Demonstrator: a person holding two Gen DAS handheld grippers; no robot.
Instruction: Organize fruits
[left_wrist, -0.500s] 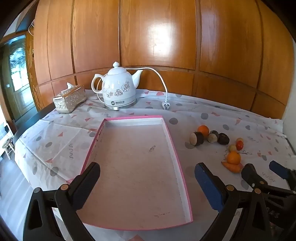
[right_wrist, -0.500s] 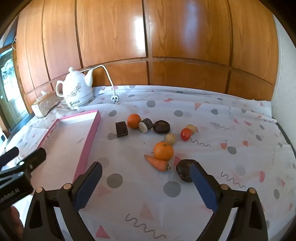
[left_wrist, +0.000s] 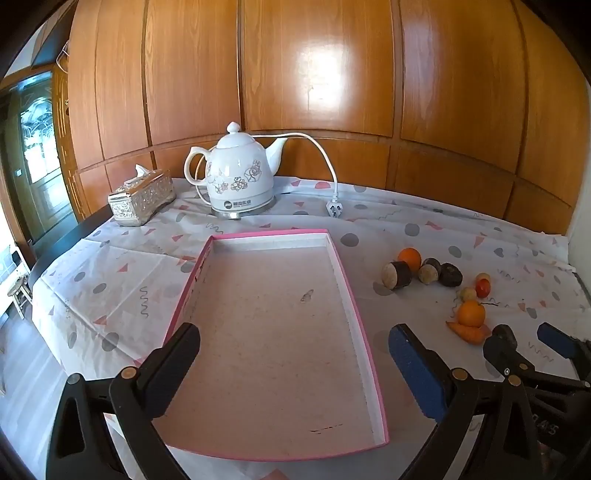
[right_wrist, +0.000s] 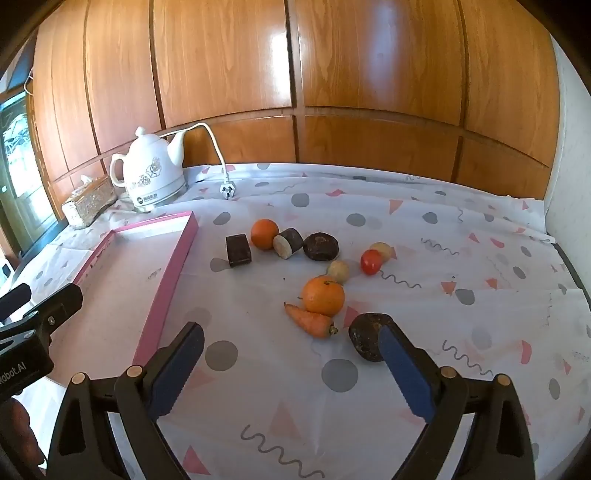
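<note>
The right tool (right_wrist: 290, 365) is hanging wide open, gripping nothing, its right finger (right_wrist: 404, 373) just beside a dark fruit (right_wrist: 365, 339). The carrot (right_wrist: 309, 320) is lying near, tip pointing left toward the pink tray (right_wrist: 173, 269). The left tool (left_wrist: 291, 365) is spread open above the tray, empty.

Bare cloth (right_wrist: 258, 387) before carrot (right_wrist: 310, 319).

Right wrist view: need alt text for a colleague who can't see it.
The open right gripper hovers over a patterned tablecloth, facing scattered produce: two oranges, a carrot, a tomato and several dark pieces. An empty pink tray lies to the left, with a white kettle behind it.
</note>
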